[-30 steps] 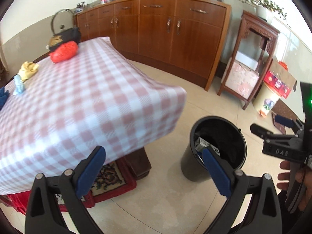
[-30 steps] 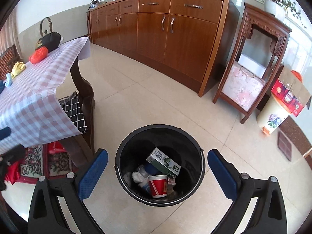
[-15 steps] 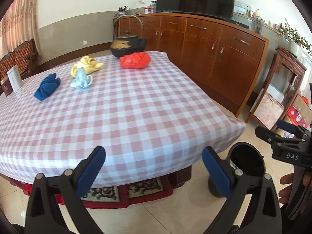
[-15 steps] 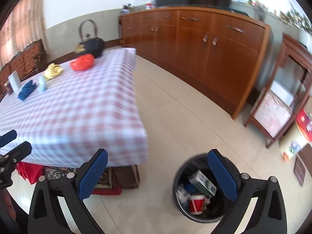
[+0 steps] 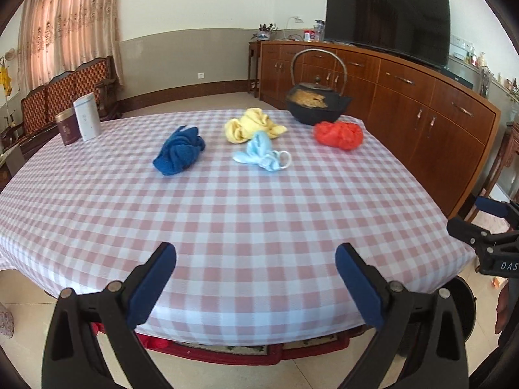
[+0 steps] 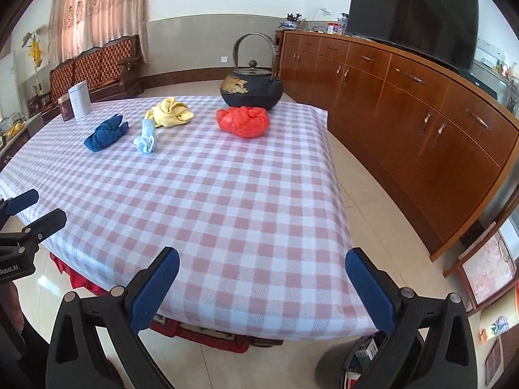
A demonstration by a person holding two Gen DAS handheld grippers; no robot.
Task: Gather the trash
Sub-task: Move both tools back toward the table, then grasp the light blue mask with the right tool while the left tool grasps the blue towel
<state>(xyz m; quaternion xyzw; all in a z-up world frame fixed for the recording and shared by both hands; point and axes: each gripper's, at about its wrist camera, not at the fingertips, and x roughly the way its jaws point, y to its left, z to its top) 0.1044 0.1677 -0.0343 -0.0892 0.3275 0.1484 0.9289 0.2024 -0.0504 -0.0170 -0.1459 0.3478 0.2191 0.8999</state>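
Red crumpled bag [image 6: 243, 121] sits beside black kettle [image 6: 251, 92].

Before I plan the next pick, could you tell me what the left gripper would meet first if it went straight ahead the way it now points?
Probably the light blue crumpled mask: it lies nearly centred ahead of the open left gripper, with only bare checkered tablecloth between. Depth and height are unclear, so it might pass above.

This is a home's living and dining room. A surface [image 5: 246, 214] draped in pink-and-white checked cloth carries a black iron teapot [image 5: 316, 105]. Behind it a long wooden sideboard [image 6: 405, 110] holds a large flat television [image 5: 387, 19]. Patterned curtains [image 5: 68, 26], carved upholstered chairs [image 5: 69, 89] and a pale tiled floor [image 6: 373, 220] surround it.
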